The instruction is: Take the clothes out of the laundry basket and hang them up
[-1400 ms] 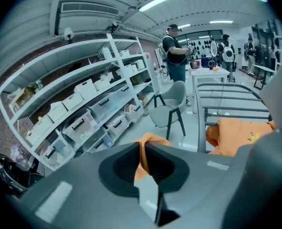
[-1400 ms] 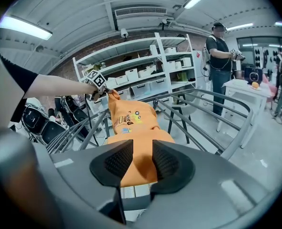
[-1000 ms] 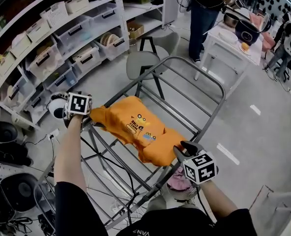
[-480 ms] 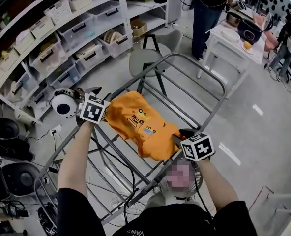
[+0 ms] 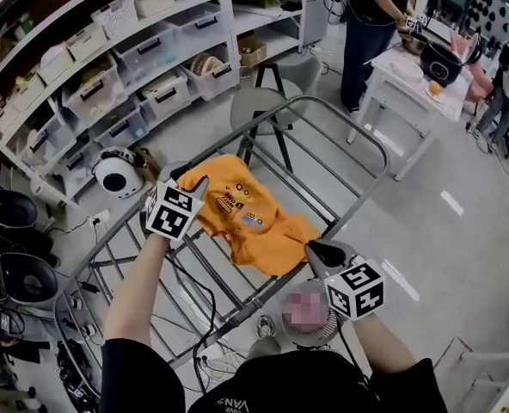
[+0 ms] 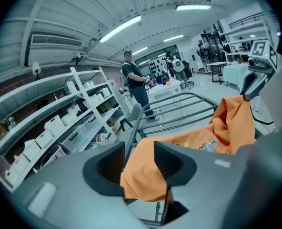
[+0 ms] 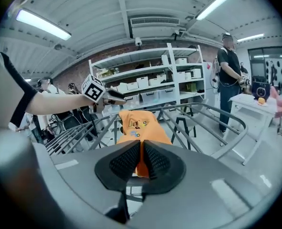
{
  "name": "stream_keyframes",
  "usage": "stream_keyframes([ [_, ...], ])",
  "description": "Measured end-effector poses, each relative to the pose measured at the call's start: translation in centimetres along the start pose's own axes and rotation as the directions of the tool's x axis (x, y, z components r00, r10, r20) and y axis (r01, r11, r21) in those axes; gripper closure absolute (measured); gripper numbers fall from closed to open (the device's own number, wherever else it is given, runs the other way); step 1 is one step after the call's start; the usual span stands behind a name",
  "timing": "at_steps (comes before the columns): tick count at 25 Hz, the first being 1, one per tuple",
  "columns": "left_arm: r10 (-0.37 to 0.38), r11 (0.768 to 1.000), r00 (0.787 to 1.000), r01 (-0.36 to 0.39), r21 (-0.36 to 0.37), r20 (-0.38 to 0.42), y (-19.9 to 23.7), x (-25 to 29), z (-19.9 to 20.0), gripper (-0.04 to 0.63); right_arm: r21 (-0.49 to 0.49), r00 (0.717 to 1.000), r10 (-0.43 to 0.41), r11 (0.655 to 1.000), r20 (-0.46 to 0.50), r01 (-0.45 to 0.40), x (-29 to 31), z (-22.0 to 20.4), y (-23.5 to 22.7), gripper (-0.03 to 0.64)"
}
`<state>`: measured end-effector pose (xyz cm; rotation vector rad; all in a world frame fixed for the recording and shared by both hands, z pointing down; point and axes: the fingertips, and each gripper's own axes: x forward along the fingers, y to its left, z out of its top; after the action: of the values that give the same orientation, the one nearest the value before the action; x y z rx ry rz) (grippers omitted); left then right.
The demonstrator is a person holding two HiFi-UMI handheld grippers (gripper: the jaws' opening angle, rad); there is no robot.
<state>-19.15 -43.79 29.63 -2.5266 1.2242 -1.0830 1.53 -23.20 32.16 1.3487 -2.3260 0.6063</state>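
Orange shirt [image 5: 253,224] stretches between left hand-held gripper [image 5: 187,179] and just-closed right hand-held gripper [image 5: 317,249].

Right gripper [image 7: 141,150] jaws have just been closing — now pinching orange shirt [image 7: 139,125] hem; shirt lies over grey rack [image 7: 217,109] — left gripper [image 7: 115,97] at its far corner.

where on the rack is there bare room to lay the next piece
Free: the rack's far bars, between the orange shirt and the curved end rail by the stool; also the near bars behind the left gripper. Crowded: the middle, where the left gripper and the right gripper, its fingers just closed further on the cloth, hold the shirt.
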Motion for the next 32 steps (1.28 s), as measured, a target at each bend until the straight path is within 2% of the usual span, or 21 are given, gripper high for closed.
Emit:
stream_keyframes([
  [6,0.029,0.999,0.999,-0.028,-0.015,0.036,-3.5,-3.5,1.9,0.433,0.0,0.995,0.101,0.995,0.027,-0.101,-4.8,-2.3,2.4,0.588],
  [12,0.08,0.997,0.995,-0.08,-0.007,0.052,-6.7,-7.7,3.8,0.433,0.016,0.981,0.19,0.982,-0.049,-0.189,-7.4,-7.7,3.9,0.588],
  [17,0.109,0.994,0.994,-0.109,0.022,0.017,-11.0,-9.6,4.2,0.433,0.08,0.963,0.259,0.964,-0.073,-0.253,-7.3,-11.5,4.4,0.589],
  [25,0.153,0.982,0.987,-0.147,0.121,-0.045,-18.0,-12.0,4.4,0.432,0.152,0.948,0.308,0.944,-0.079,-0.294,-7.7,-15.4,4.5,0.595],
  [29,0.162,0.981,0.985,-0.155,0.113,-0.056,-20.7,-13.0,4.0,0.433,0.158,0.946,0.313,0.942,-0.084,-0.297,-7.6,-17.0,4.4,0.597],
  [32,0.168,0.982,0.984,-0.162,0.092,-0.06,-22.7,-13.6,3.7,0.433,0.148,0.942,0.313,0.944,-0.123,-0.295,-7.7,-18.4,4.2,0.593],
])
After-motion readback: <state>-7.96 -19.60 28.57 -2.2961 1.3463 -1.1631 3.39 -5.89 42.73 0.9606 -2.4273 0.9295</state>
